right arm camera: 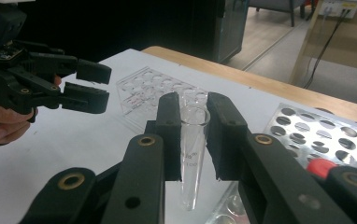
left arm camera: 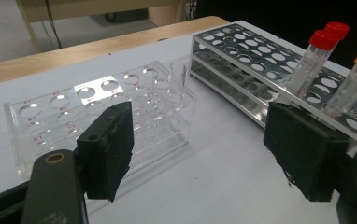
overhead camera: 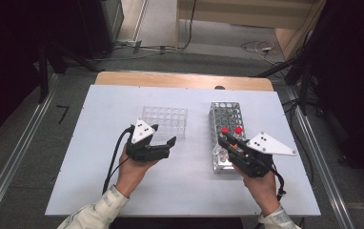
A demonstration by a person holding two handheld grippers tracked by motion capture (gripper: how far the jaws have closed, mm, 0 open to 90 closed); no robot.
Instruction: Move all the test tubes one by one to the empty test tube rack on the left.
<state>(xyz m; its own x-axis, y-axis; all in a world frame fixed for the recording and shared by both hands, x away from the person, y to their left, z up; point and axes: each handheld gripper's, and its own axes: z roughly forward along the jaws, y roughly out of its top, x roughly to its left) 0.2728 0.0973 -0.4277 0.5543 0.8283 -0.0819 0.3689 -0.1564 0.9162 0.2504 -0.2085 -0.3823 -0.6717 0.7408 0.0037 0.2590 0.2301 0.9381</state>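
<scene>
Carefully now: the right gripper [right arm camera: 193,140], jaws clamped on an uncapped clear tube [right arm camera: 191,154] above the metal rack [overhead camera: 227,136] toward the tabletop's right edge, should keep it upright while the left gripper [overhead camera: 163,135], jaws wide and empty, waits beside the clear rack [overhead camera: 166,120].

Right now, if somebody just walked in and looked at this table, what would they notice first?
Probably the right tool, shut on a clear plastic tube with no cap and holding it upright above the table. Just beside it, two bright red caps poke out of the shiny metal tube rack on the right side of the white table. The see-through plastic rack sits in the middle, with the open left tool next to it.
</scene>
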